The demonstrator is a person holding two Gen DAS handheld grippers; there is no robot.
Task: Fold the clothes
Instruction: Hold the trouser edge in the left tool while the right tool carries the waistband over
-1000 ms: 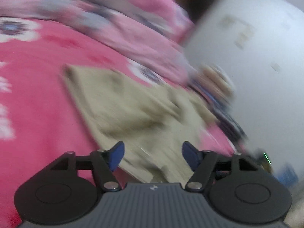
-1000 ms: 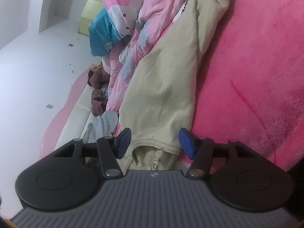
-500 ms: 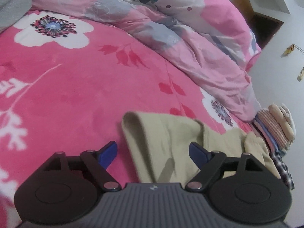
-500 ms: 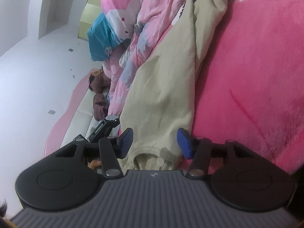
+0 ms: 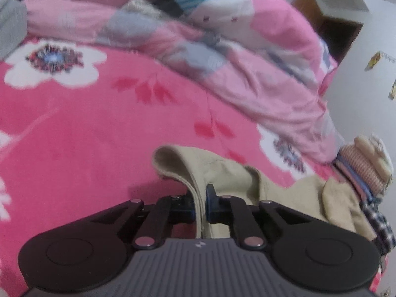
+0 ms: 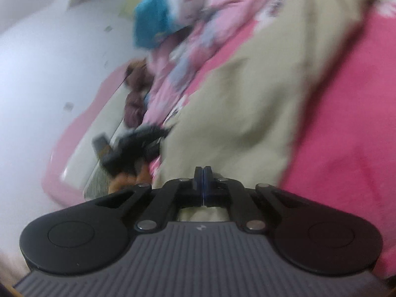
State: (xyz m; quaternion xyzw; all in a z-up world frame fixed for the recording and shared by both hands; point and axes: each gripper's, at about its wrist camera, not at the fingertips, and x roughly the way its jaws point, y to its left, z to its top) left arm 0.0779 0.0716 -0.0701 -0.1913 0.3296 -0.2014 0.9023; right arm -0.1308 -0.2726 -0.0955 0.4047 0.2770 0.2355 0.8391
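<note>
Left wrist view, nearest first: your left tool (image 5: 200, 204) is clamped on the edge of the beige garment (image 5: 222, 173), w/ the cloth standing up as a thin band between the blue pads. That pinch is at a hem or cuff end, which makes sense: you need a corner to lift and carry over for a fold. Beyond the tool the garment's lip curls up off the pink bed cover (image 5: 86, 136), and the rest trails right toward a stack of folded clothes (image 5: 363, 173) at the bed's edge, prob. where finished pieces go. Farther back lies the rumpled pink quilt (image 5: 222, 57), pushed aside to leave folding room.

Right wrist view is badly smeared. Your right tool (image 6: 203, 185) has its pads fully together over the garment's near end; cloth shows under and past them, but whether any is caught I can't tell. Garment runs away from it, long and loose, along the bed.
</note>
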